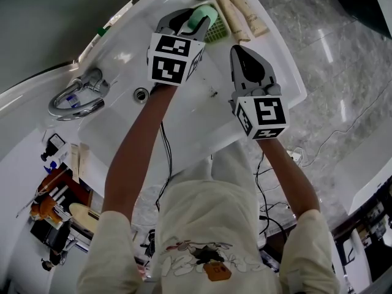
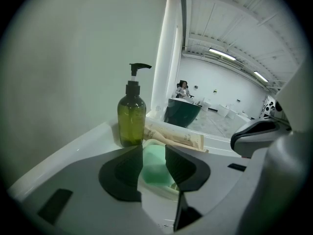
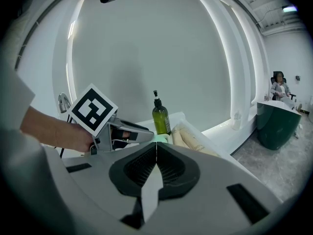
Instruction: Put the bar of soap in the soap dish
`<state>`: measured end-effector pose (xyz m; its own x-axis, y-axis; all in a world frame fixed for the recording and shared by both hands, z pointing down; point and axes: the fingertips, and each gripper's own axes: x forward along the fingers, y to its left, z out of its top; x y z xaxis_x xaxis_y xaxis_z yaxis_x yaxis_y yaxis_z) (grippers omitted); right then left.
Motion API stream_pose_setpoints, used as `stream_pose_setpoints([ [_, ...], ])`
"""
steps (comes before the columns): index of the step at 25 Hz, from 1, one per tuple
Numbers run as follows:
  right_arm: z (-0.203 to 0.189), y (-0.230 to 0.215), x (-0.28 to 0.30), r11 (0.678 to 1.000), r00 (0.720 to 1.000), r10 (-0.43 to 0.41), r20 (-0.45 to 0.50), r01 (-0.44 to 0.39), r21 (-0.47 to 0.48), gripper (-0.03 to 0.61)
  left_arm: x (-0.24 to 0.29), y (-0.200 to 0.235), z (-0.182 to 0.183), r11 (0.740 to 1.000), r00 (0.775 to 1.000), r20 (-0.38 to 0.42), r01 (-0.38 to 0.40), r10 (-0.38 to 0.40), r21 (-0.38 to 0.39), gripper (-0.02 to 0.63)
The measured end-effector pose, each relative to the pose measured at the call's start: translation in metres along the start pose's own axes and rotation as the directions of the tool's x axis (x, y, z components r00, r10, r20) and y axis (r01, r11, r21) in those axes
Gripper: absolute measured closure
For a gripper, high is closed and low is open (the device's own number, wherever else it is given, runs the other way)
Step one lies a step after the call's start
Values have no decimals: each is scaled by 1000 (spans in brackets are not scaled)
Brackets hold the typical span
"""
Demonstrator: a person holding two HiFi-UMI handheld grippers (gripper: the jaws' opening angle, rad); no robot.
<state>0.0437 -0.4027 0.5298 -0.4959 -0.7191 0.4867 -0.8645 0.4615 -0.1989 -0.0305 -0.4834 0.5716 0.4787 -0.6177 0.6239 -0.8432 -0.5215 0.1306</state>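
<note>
A pale green bar of soap (image 1: 203,16) sits between the fingertips of my left gripper (image 1: 195,18), which is shut on it at the sink's far right corner. In the left gripper view the soap (image 2: 154,165) fills the narrow gap between the jaws of the left gripper (image 2: 154,155), just above the light green soap dish (image 2: 169,189). The dish (image 1: 217,32) lies right under and beside the soap; I cannot tell whether they touch. My right gripper (image 1: 240,52) is shut and empty, held a little to the right of the left one. The right gripper (image 3: 156,151) faces the soap (image 3: 161,139).
An olive pump bottle (image 2: 131,121) and two beige tubes (image 2: 176,137) stand just behind the dish on the white sink ledge (image 1: 269,66). The basin drain (image 1: 141,94) and chrome faucet (image 1: 76,100) are to the left. Cables and a cluttered shelf (image 1: 55,201) lie below.
</note>
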Motion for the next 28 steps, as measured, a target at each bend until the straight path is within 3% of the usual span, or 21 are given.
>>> stream_pose_setpoints([
  [7,1,2,-1,1000,1000,3,1,-3,-4,572,-3,-4,-5,1000,1000,-13,-1,1,0,471],
  [28,6,4,-23,999,1000,21,10,-20,-50,572,-38,-14,10,999,999,48,-21,23,-45,471],
])
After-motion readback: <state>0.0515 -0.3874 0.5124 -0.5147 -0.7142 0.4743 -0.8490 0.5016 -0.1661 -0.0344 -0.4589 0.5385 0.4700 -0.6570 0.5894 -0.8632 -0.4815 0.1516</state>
